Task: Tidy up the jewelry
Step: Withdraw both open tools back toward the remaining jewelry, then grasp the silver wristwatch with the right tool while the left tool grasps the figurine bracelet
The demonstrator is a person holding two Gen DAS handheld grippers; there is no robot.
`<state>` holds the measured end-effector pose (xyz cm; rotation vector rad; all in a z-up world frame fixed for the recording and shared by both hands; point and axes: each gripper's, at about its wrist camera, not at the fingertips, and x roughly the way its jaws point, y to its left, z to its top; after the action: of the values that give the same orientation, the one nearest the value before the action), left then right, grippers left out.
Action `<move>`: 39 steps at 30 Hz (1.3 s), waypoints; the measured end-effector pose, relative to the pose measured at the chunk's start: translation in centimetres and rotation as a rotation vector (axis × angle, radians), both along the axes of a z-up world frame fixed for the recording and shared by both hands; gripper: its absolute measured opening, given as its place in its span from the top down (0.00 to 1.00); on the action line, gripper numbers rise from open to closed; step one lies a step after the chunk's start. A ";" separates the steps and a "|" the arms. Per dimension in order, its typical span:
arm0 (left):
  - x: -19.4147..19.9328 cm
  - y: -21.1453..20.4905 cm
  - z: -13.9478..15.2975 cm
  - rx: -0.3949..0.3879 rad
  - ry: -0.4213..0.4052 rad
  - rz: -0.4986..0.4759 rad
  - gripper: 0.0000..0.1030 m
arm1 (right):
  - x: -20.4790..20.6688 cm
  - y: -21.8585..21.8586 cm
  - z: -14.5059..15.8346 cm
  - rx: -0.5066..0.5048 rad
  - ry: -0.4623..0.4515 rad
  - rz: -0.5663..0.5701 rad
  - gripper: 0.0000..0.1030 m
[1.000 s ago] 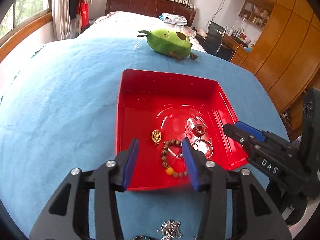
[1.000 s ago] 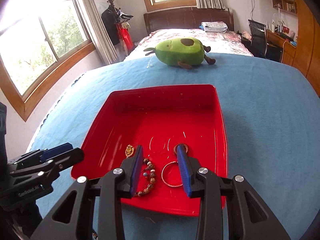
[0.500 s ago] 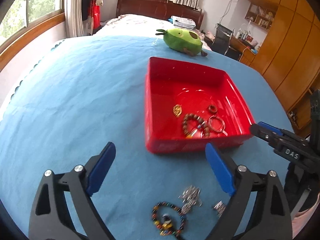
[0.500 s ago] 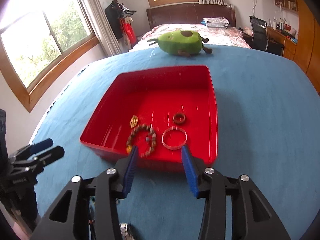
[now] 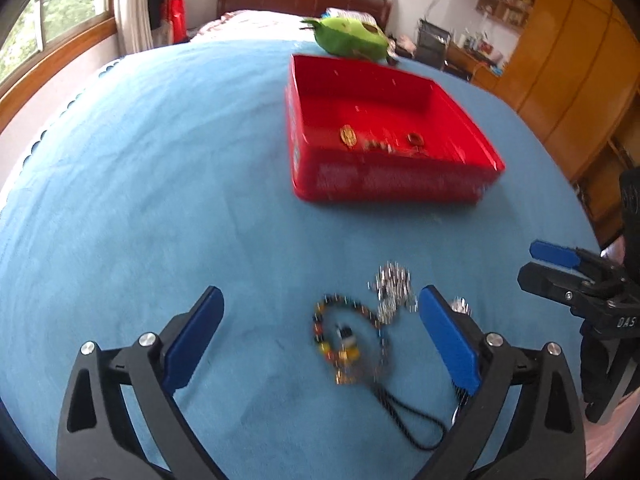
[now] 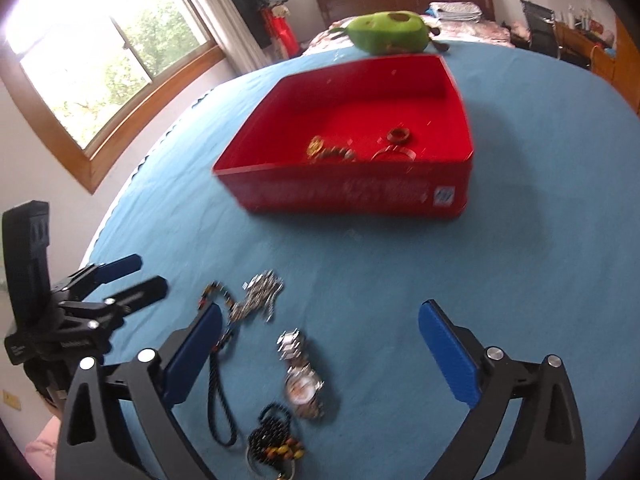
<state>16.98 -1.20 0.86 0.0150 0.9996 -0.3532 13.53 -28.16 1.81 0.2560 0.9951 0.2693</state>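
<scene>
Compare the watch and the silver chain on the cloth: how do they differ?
The watch lies stretched out in a line; the silver chain lies bunched in a heap. The watch has a round dial; the chain shows only small links. The watch lies nearer the right gripper; the chain farther. Both are silvery and outside the red tray.

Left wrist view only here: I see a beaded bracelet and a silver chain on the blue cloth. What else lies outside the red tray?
Observer: A silver wristwatch lies on the cloth, nearer the right camera than the chain.
Operator: Anything more?
Observer: A black bead bracelet, just nearer than the watch.
Operator: And inside the tray?
Observer: A thin bangle lies beside the ring.
</scene>
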 end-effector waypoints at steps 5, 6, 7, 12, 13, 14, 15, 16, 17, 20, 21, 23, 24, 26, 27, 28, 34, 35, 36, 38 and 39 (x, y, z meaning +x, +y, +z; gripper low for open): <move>-1.9 0.0 -1.8 0.038 0.010 0.003 0.05 | -1.1 0.8 -1.8 0.004 0.032 0.019 0.04; -2.2 0.1 -2.3 0.041 0.018 0.008 0.05 | -1.3 0.8 -2.2 0.006 0.041 0.018 0.04; -2.5 0.3 -2.6 0.041 0.026 0.010 0.05 | -1.5 0.8 -2.6 0.006 0.045 0.019 0.04; -3.3 1.2 -3.5 0.031 0.051 0.027 0.05 | -2.5 1.1 -3.2 -0.004 0.038 0.029 0.05; -3.2 1.4 -3.5 0.026 0.056 0.034 0.05 | -2.5 1.2 -3.3 -0.008 0.037 0.032 0.07; -3.1 1.5 -3.5 0.022 0.058 0.040 0.05 | -2.5 1.3 -3.3 -0.010 0.037 0.037 0.11; -3.0 1.7 -3.5 0.017 0.061 0.049 0.05 | -2.4 1.4 -3.3 -0.012 0.043 0.047 0.16; -2.9 1.9 -3.4 0.013 0.064 0.057 0.05 | -2.3 1.5 -3.4 -0.011 0.049 0.055 0.19; -2.8 2.1 -3.3 0.003 0.069 0.069 0.05 | -2.1 1.8 -3.6 -0.012 0.057 0.063 0.24; -2.5 2.5 -3.1 -0.018 0.082 0.086 0.05 | -1.9 2.2 -3.9 -0.028 0.069 0.084 0.33; -2.4 2.6 -3.1 -0.018 0.081 0.088 0.05 | -1.8 2.4 -4.1 -0.034 0.073 0.089 0.36; -2.4 2.5 -3.0 -0.014 0.079 0.089 0.05 | -1.7 3.1 -4.4 -0.045 0.081 0.111 0.41; -2.4 2.5 -3.0 -0.014 0.080 0.089 0.05 | -1.6 3.4 -4.6 -0.052 0.086 0.117 0.43; -2.3 2.4 -3.0 -0.015 0.080 0.088 0.05 | -1.3 4.1 -5.0 -0.077 0.097 0.125 0.44; -2.3 2.4 -3.0 -0.014 0.079 0.088 0.05 | -1.2 4.3 -5.0 -0.092 0.093 0.124 0.45; -2.2 2.4 -3.0 -0.014 0.081 0.090 0.05 | -1.2 4.5 -5.0 -0.113 0.084 0.126 0.46; -1.9 2.1 -3.1 -0.022 0.100 0.090 0.05 | -1.2 5.4 -5.3 -0.227 0.039 0.131 0.73; -1.7 2.0 -3.2 -0.021 0.104 0.088 0.05 | -1.2 5.3 -5.3 -0.213 0.039 0.134 0.76; -1.6 1.8 -3.3 -0.019 0.109 0.084 0.05 | -1.1 5.1 -5.3 -0.207 0.039 0.134 0.77; -1.3 1.5 -3.5 -0.018 0.122 0.081 0.05 | -1.1 4.7 -5.2 -0.189 0.038 0.135 0.80; -1.2 1.4 -3.6 -0.019 0.130 0.080 0.05 | -1.0 4.6 -5.2 -0.178 0.038 0.134 0.82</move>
<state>15.81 0.16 -2.73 -0.0662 1.1220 -0.2932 12.54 -23.60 -3.36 0.0326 1.0684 0.2967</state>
